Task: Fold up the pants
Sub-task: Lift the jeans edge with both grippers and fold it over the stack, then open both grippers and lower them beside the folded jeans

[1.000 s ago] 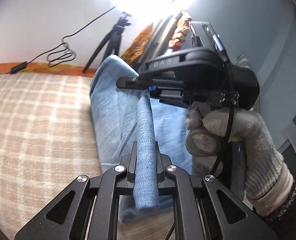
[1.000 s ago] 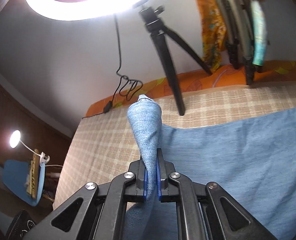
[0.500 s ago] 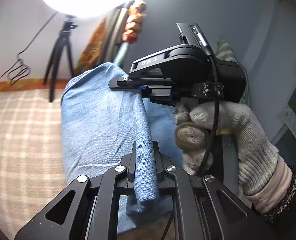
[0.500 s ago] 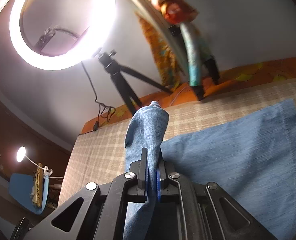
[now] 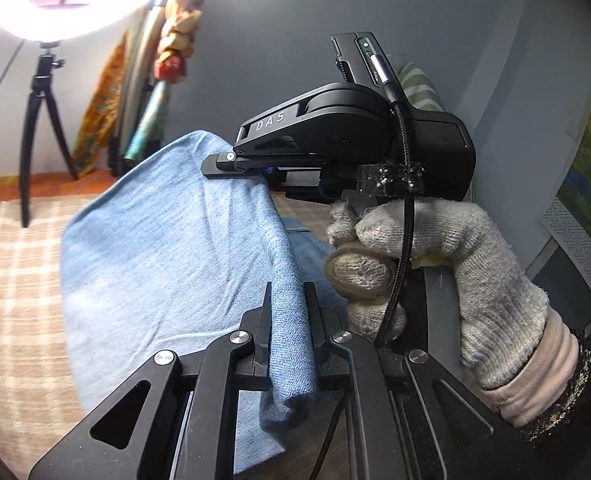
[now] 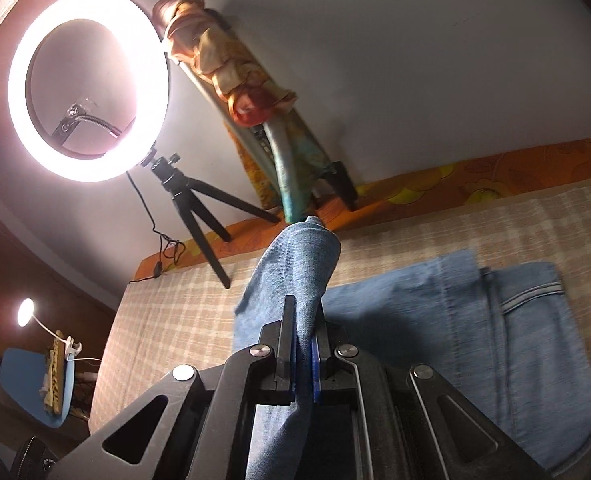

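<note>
Light blue denim pants [image 5: 167, 256] lie on a beige checked bed cover [image 5: 11, 280]. My left gripper [image 5: 289, 312] is shut on a bunched edge of the pants, which stands up between its jaws. Ahead of it, a gloved hand [image 5: 435, 264] holds the right gripper [image 5: 231, 164], which pinches the same lifted edge further along. In the right wrist view my right gripper [image 6: 303, 320] is shut on a raised fold of the pants [image 6: 299, 264]. The rest of the pants [image 6: 475, 328], with a back pocket showing, lies flat to the right.
A lit ring light [image 6: 89, 84] on a small black tripod [image 6: 199, 212] stands at the bed's far edge, its cable [image 6: 163, 248] trailing on the orange border. Rolled patterned fabric and poles [image 6: 247, 92] lean on the grey wall. A small lamp [image 6: 25, 312] glows at lower left.
Both grippers have carried the lifted edge of the pants sideways across the bed, over the flat part. The ring light and tripod have slid left in both views; the pocket end has come into sight.
</note>
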Motion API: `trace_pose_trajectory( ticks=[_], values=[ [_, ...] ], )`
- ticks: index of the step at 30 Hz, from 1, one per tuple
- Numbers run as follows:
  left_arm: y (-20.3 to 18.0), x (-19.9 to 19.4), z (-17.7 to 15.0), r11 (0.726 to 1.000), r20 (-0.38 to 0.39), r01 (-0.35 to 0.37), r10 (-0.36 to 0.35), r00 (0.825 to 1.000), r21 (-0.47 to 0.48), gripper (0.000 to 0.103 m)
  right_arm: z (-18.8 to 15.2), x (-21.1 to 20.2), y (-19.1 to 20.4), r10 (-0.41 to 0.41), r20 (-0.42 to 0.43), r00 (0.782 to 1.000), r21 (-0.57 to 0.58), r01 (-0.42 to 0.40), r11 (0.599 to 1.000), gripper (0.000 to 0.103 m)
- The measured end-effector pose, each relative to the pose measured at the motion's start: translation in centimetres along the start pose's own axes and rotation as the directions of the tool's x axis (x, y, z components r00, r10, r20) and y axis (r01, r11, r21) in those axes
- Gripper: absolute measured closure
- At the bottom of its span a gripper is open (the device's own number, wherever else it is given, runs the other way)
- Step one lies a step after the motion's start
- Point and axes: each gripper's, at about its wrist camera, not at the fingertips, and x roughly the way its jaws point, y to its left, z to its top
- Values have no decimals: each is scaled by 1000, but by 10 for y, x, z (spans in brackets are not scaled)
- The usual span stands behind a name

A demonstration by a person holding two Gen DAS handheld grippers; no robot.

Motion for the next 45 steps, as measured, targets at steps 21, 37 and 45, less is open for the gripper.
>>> trace_pose_trajectory(
  ticks=[21,37,45],
  values=[
    [-41,59,9,987,-205,90,-61,977,135,83,5,-28,-99,-94,17,995,22,93,995,101],
    [38,23,-6,972,-171,-136,169,971,191,69,15,-4,-126,-90,-39,995,-106,86,991,101],
    [25,40,-22,956,-207,-132,189,960,263,70,1,-20,-140,-221,-16,975,-156,216,964,81]
  ],
)
